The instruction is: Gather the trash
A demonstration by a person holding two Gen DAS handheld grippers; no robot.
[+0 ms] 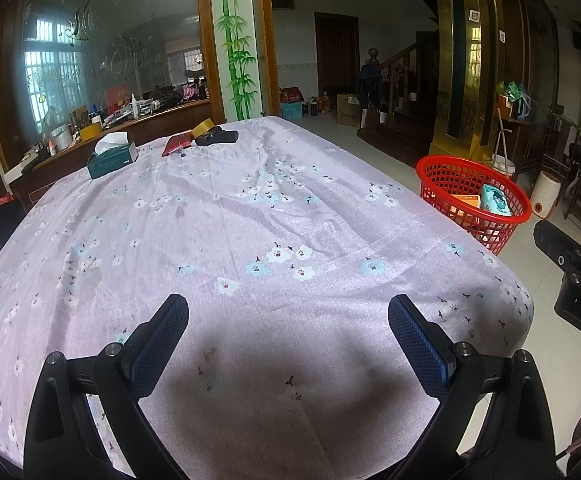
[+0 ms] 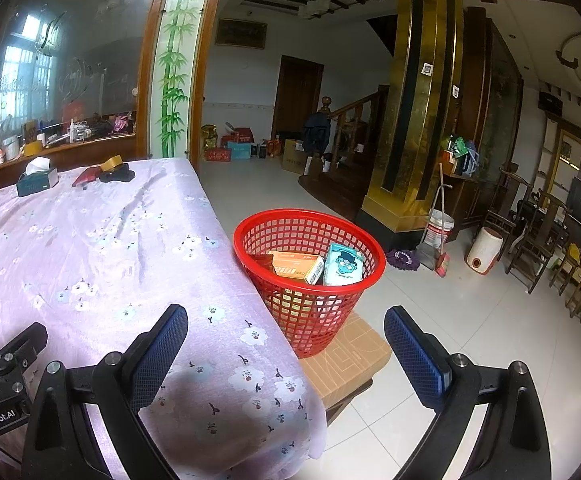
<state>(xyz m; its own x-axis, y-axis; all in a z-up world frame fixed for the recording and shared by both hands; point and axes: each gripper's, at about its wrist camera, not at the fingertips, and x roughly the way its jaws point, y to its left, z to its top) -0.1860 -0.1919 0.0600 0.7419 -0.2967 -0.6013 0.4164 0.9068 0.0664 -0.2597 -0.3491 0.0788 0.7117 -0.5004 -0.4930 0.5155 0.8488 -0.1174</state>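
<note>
Boxes point(image 2: 298, 266) already lie in the red basket point(image 2: 310, 220); both hand-held grippers, left point(image 1: 288, 316) and right point(image 2: 286, 326), gape wide and empty; the worktop point(image 1: 250, 220) looks nearly cleared.

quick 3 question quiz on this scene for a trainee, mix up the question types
1. True or false: the red basket stands directly on the tiled floor.
2. Multiple choice: what is the left gripper holding? A) a tissue box B) a roll of tape C) nothing
3. Fill in: the green tissue box lies at the table's ____ end, far from the grippers.

Key
1. False. It stands on a cardboard box beside the table.
2. C. Its jaws are spread wide over the floral cloth; the right gripper is open too.
3. Far. It sits near the tape roll, with an orange box and a teal packet already in the basket.
</note>
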